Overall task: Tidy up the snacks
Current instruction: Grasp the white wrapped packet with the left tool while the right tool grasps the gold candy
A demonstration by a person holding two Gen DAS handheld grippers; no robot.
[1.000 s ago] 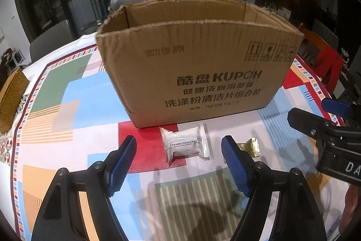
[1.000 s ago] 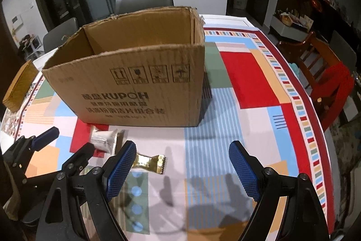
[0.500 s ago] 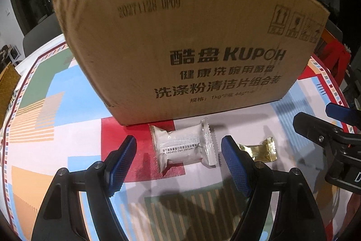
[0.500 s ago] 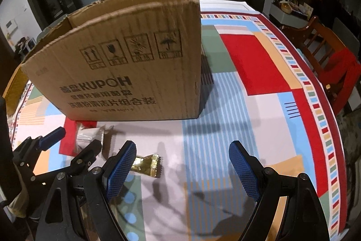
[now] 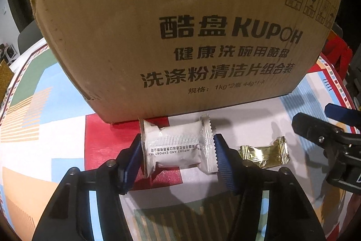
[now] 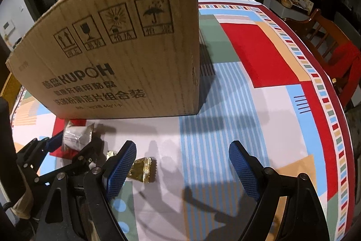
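A white wrapped snack (image 5: 174,146) lies on the tablecloth just in front of the cardboard box (image 5: 180,26). My left gripper (image 5: 177,156) has its blue pads against both ends of the packet, shut on it; this also shows in the right wrist view (image 6: 76,138). A gold wrapped snack (image 5: 265,154) lies to its right on the table. In the right wrist view the gold snack (image 6: 144,169) lies just right of the left fingertip of my right gripper (image 6: 182,164), which is open and empty. The box (image 6: 117,55) stands close ahead on the left.
The round table carries a colourful patterned cloth (image 6: 259,55). A wooden chair with a red cushion (image 6: 334,46) stands at the right edge. A woven item (image 5: 4,80) sits at the far left. Dark chairs and glass doors stand behind the box.
Both grippers moved down and forward toward the box. My left gripper closed from wide open onto the white snack. My right gripper stayed open and came nearer the gold snack.
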